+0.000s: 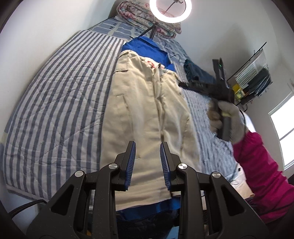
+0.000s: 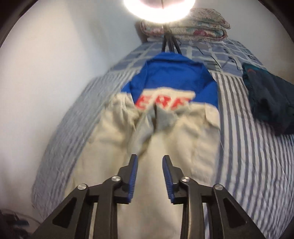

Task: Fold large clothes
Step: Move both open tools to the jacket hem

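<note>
- A big cream and blue jacket [image 1: 147, 103] is lying flat on the striped bed [image 1: 55, 103].
- Its long side is running from 6 o'clock to 12 o'clock in both views, with the blue top part at 12 o'clock near the ring light [image 1: 170, 11].
- The jacket front looks folded in already, so I think the next job is grabbing the near bottom edge and folding it up toward the top.
- The left gripper [image 1: 148, 160] is hanging over the near bottom part of the jacket. Its two blue pads are sitting a little apart, and nothing is pinched between them.
- The right gripper [image 2: 150, 174] is hanging over the middle of the jacket. Its pads are also a little apart, and they are holding nothing.
- In the left view, the gloved hand [image 1: 226, 119] holding the right gripper is showing at 3 o'clock, up off the cloth.
- The left gripper looks nearer to the bottom edge, so it may get there first.
- The right view is blurry, so the red letters [image 2: 163, 103] on the jacket are hard to read.
- The sleeves are hidden, most likely tucked under the folded sides.
- The bottom edge is partly hidden behind the left gripper.
- Dark folded clothes [image 2: 268, 103] are sitting at 3 o'clock, well apart from the jacket.
</note>
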The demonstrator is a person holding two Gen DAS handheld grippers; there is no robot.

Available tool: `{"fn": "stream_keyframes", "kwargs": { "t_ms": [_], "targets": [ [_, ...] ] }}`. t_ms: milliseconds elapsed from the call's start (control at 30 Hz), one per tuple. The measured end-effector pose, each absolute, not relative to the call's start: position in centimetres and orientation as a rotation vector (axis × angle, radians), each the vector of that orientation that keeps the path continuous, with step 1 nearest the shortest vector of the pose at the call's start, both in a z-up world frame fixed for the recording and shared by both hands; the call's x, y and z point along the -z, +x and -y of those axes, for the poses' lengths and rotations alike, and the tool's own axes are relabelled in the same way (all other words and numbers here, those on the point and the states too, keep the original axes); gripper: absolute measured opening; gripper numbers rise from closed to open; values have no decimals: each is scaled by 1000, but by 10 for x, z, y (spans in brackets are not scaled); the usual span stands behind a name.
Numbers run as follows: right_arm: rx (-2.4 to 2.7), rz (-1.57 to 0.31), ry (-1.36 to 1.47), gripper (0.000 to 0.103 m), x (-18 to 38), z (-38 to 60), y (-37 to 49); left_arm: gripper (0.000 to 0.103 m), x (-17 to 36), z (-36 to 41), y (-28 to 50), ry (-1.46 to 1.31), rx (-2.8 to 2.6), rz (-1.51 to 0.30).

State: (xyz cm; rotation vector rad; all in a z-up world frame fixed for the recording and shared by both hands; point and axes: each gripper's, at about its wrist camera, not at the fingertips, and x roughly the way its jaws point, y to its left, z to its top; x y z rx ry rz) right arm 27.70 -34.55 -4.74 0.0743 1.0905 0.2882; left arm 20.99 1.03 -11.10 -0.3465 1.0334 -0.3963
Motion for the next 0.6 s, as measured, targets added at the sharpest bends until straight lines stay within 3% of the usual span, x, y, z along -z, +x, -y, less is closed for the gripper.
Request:
{"fn": "stream_keyframes", "kwargs": {
  "t_ms": [367, 433, 500, 600],
  "targets": [
    [-467, -1158, -247, 26, 111, 281, 179, 26, 138, -10, 209, -301, 352, -1092],
    [-546, -1171, -174, 25, 97, 290, 166, 31, 140, -12, 209, -317, 356, -1093],
    [-557, -1147, -149, 28, 78, 302, 147, 49, 143, -16, 209, -334, 349, -1088],
    [-507, -1100, -101, 40, 54, 327, 113, 50, 151, -28, 207, -349, 344, -1091]
  ]
}}
